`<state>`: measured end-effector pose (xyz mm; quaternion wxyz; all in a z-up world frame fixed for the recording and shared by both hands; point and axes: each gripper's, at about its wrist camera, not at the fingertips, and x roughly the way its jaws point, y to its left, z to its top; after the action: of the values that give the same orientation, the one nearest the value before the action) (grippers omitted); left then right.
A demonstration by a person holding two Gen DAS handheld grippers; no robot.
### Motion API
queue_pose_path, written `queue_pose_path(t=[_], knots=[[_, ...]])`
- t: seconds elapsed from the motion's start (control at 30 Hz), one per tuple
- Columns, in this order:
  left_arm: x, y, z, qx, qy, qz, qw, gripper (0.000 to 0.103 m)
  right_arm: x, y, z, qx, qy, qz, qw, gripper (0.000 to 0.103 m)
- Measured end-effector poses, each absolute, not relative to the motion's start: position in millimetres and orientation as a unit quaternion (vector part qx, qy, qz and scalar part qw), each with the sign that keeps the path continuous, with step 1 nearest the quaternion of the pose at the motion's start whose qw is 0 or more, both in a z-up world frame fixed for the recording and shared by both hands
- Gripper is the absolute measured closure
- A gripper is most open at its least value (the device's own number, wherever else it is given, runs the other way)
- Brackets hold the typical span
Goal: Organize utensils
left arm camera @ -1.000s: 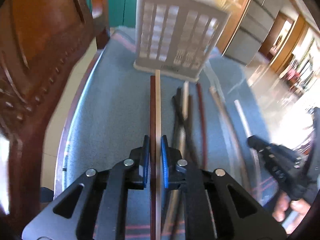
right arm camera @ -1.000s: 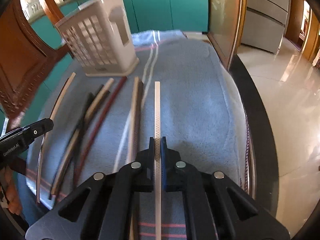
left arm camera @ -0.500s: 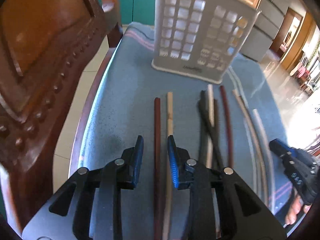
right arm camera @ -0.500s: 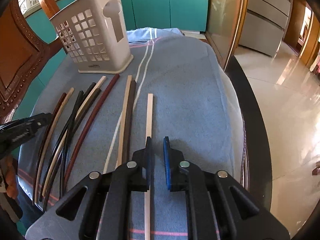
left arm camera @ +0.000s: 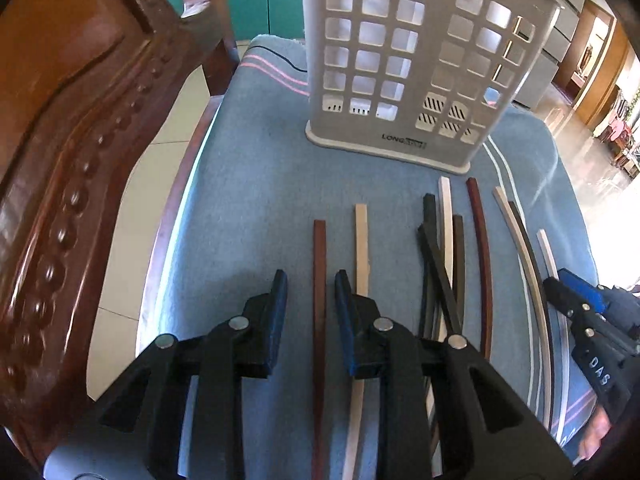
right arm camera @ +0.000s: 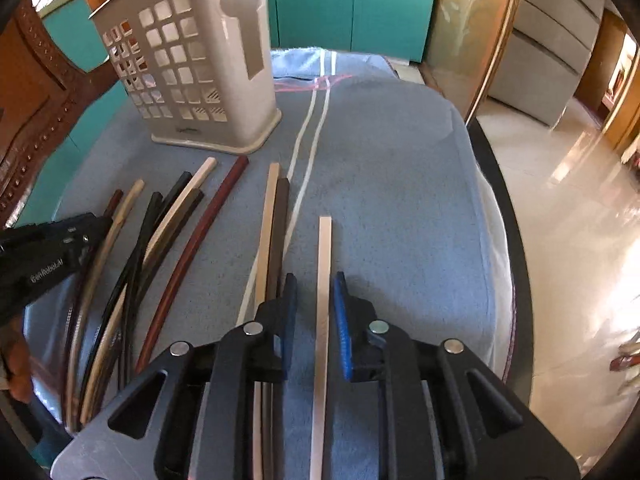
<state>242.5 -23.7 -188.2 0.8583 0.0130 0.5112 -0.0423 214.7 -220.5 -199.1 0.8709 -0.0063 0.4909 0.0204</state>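
Observation:
Several long chopsticks lie on a blue cloth (left arm camera: 248, 200) before a white slotted utensil holder (left arm camera: 412, 60), which also shows in the right wrist view (right arm camera: 200, 68). My left gripper (left arm camera: 310, 284) is open, its jaws astride a dark red-brown chopstick (left arm camera: 319, 264); a pale chopstick (left arm camera: 361, 248) lies just right of it. My right gripper (right arm camera: 314, 284) is open, its jaws astride a pale chopstick (right arm camera: 324, 256) lying on the cloth. A bundle of black, pale and red chopsticks (right arm camera: 160, 236) lies between the two grippers.
A carved wooden chair back (left arm camera: 72, 140) stands close on the left of the table. The table's dark rim (right arm camera: 508, 240) and a shiny floor lie to the right. Teal cabinets (right arm camera: 352, 0) stand behind.
Both grippers opened and let go of their chopsticks, which now lie on the cloth. Both grippers drew back and rose a little, so the holder looks nearer and taller.

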Motion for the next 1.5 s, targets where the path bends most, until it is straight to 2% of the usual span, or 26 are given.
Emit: queue_pose_path(t=[0.07, 0.1, 0.13, 0.17, 0.4, 0.73, 1.07, 1.2, 1.3, 1.37, 1.5], knots=[[244.7, -24.5, -187.6, 0.014, 0.514, -0.042, 0.857, 0.078, 215.1, -222.6, -198.2, 0.005, 0.493, 0.029, 0.87, 0.097], [247.1, -25.2, -187.4, 0.014, 0.514, -0.043, 0.857, 0.078, 215.4, -224.3, -197.4, 0.013, 0.494, 0.036, 0.869, 0.096], [247.8, -24.7, -187.0, 0.01, 0.513, -0.045, 0.857, 0.085, 214.9, -225.5, -196.5, 0.018, 0.493, 0.041, 0.869, 0.097], [248.5, -24.3, -186.4, 0.008, 0.513, -0.048, 0.857, 0.096, 213.9, -226.6, -194.3, 0.018, 0.49, 0.043, 0.87, 0.097], [232.4, -18.1, -154.3, -0.021, 0.478, -0.064, 0.876, 0.096, 182.5, -238.0, -117.6, 0.021, 0.413, 0.057, 0.909, 0.097], [178.7, -21.8, -32.3, -0.01, 0.347, -0.108, 0.931, 0.096, 134.5, -244.4, 5.7, 0.016, 0.277, 0.088, 0.957, 0.097], [187.7, -15.0, 89.9, -0.034, 0.234, -0.116, 0.965, 0.096, 174.6, -232.8, 104.8, 0.036, 0.149, 0.113, 0.982, 0.097], [215.3, -14.7, 129.2, -0.066, 0.19, -0.102, 0.974, 0.096, 198.0, -227.7, 111.4, 0.048, 0.104, 0.09, 0.989, 0.097], [234.1, -13.2, 137.8, -0.091, 0.159, -0.074, 0.98, 0.096, 219.1, -222.9, 90.4, 0.055, 0.107, 0.08, 0.99, 0.097], [252.4, -14.8, 124.5, -0.104, 0.153, -0.058, 0.981, 0.096, 230.5, -218.7, 67.6, 0.053, 0.126, 0.075, 0.988, 0.097], [276.9, -25.2, 82.3, -0.089, 0.195, -0.036, 0.976, 0.096, 240.5, -208.1, 22.0, 0.024, 0.171, 0.073, 0.982, 0.097]])
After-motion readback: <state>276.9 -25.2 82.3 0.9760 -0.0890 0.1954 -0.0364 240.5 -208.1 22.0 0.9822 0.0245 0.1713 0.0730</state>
